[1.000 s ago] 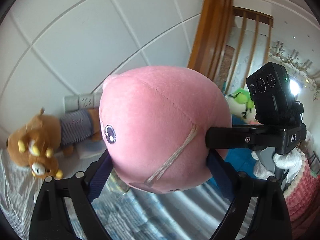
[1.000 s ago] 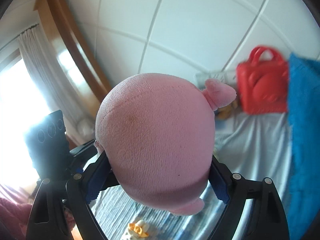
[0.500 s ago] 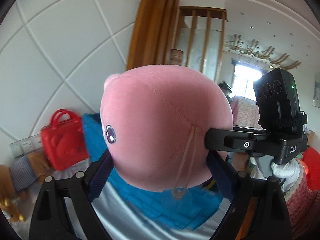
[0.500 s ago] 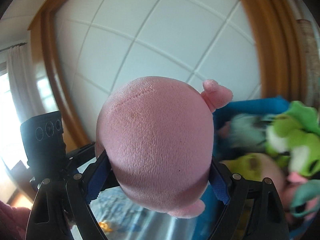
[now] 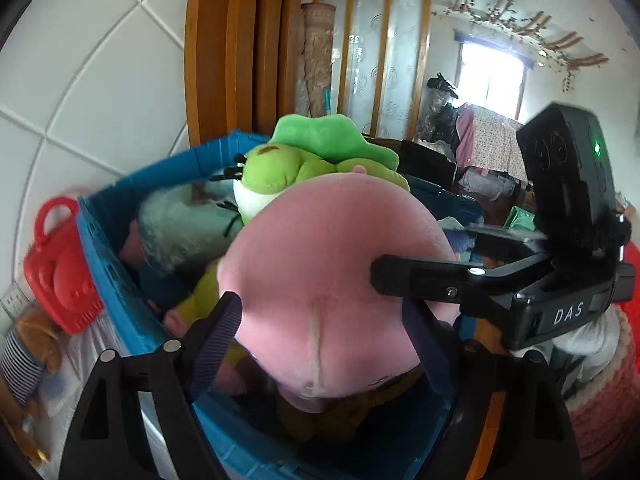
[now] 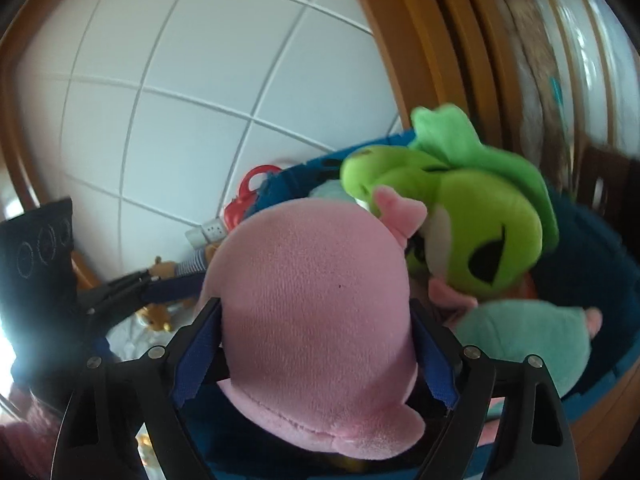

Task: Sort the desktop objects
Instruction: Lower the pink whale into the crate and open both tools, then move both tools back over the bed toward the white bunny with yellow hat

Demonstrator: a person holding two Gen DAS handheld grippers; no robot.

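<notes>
A round pink plush toy (image 5: 336,272) fills the centre of both wrist views, held from two sides at once. In the left wrist view, the left hand-held gripper (image 5: 320,320) reaches up from the bottom of the frame, its blue-padded fingers (image 5: 216,332) pressed against the toy's lower flanks, holding it. The right hand-held gripper (image 5: 472,280) enters from the right edge of that view, level, one black finger lying against the toy's right side. In the right wrist view, the right hand-held gripper (image 6: 316,344) also closes on the pink plush toy (image 6: 316,308), blue pads hugging both sides, and the left hand-held gripper (image 6: 132,292) shows at the left edge. The toy hangs over a blue storage bin (image 5: 108,264). Inside the bin, just behind the toy, sits a green frog plush (image 6: 460,232), with a pale teal plush (image 6: 516,344) at lower right. A red plastic bag-shaped toy (image 5: 56,268) stands just outside the bin's left wall, beside a brown bear plush (image 5: 24,344) at the lower left edge.
</notes>
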